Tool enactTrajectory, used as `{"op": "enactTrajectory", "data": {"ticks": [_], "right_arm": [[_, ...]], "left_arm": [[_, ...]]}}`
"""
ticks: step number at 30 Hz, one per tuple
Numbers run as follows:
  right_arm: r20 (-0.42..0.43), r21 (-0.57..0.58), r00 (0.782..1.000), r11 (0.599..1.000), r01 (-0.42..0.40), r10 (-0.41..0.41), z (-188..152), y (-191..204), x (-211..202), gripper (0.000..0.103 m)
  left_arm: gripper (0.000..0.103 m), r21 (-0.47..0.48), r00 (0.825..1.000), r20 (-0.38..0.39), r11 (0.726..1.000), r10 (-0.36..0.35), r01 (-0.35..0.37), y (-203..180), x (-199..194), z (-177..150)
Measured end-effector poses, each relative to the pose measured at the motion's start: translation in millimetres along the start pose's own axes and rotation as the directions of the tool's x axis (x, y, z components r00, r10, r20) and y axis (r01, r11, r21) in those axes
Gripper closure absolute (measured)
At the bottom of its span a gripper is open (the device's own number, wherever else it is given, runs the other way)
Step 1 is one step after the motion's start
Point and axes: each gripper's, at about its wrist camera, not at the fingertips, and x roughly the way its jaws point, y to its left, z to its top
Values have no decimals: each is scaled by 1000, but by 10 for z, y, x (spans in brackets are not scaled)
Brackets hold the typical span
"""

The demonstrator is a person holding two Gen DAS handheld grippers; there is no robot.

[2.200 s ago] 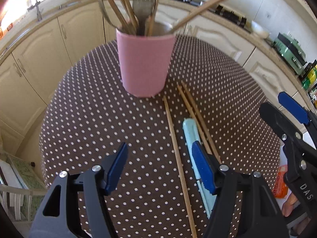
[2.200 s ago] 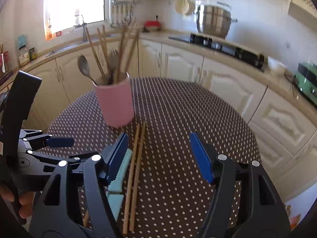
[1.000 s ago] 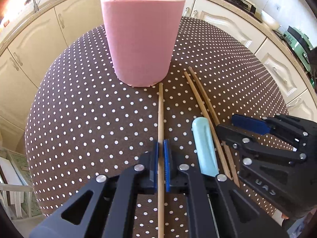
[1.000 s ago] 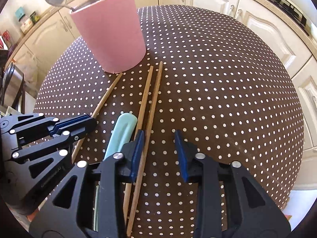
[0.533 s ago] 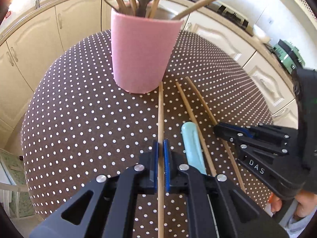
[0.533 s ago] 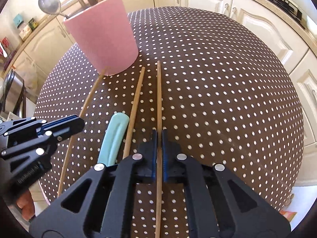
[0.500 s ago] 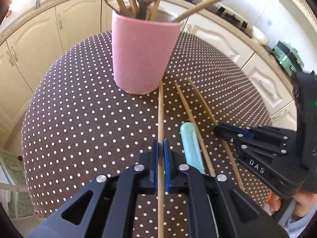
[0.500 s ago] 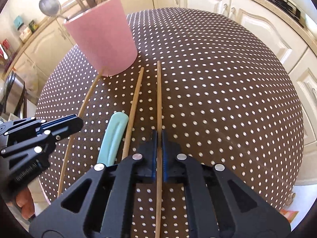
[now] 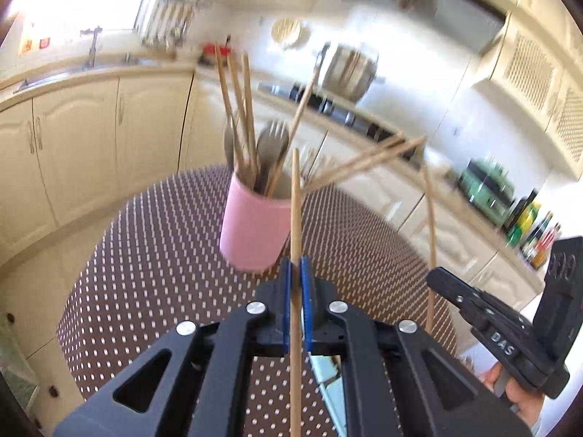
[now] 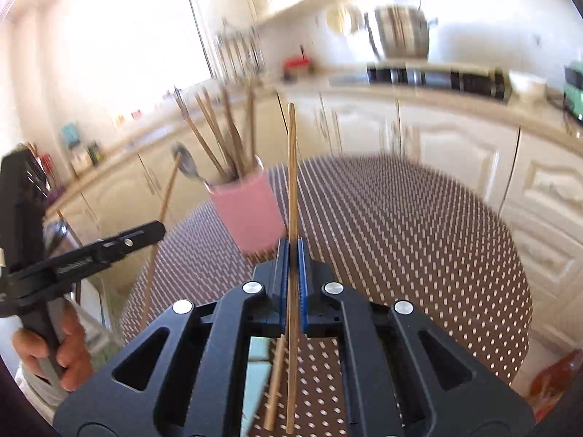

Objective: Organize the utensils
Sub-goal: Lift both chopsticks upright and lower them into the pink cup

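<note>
Both grippers are clamped tight right now, each on its own stick. Our left gripper (image 9: 296, 266) has its blue pads squeezed on a long thin wooden chopstick (image 9: 296, 211) that points up and forward, tip in the air in front of the pink cylindrical utensil cup (image 9: 251, 233). Our right gripper (image 10: 290, 247) is pinched the same way on a second wooden chopstick (image 10: 290, 182), also clear of the tabletop, with its tip above the cup's rim in that view.

We see each gripper from the other's camera too: the right one sits off to the right side of the left wrist view with its stick rising up, the left one on the left of the right wrist view, a hand (image 10: 69, 349) wrapped round its handle.

The cup stands upright on the round table with the brown white-dotted cloth (image 10: 419, 240), nearer the far-left part of it, already stuffed with chopsticks, a metal spoon (image 10: 186, 164) and a fork (image 9: 273, 138), several leaning out over the rim. Under the grippers, one more wooden chopstick (image 10: 275, 371) and a pale mint-green handled utensil (image 9: 333, 393) lie on the cloth.

Room-wise, the cloth right of the cup is bare out to the table edge. Cream cabinets (image 10: 437, 134) run past the far edge, well apart.
</note>
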Motion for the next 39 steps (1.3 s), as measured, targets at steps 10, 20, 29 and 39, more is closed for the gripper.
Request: {"op": "enactTrajectory", "data": {"ticks": [10, 20, 29, 39], "right_arm": [[194, -130, 973, 986, -102, 127, 241, 500, -123, 98], [236, -165, 959, 979, -118, 155, 520, 725, 446, 98], [351, -112, 929, 990, -87, 122, 729, 613, 812, 98], [385, -131, 914, 988, -83, 127, 1021, 533, 771, 98]], "left_arm": [[97, -1, 970, 244, 1000, -17, 18, -102, -266, 306], [97, 16, 939, 341, 999, -38, 34, -138, 30, 694], [97, -72, 901, 433, 997, 4, 30, -62, 361, 975], [97, -69, 825, 562, 997, 62, -28, -88, 444, 1136]]}}
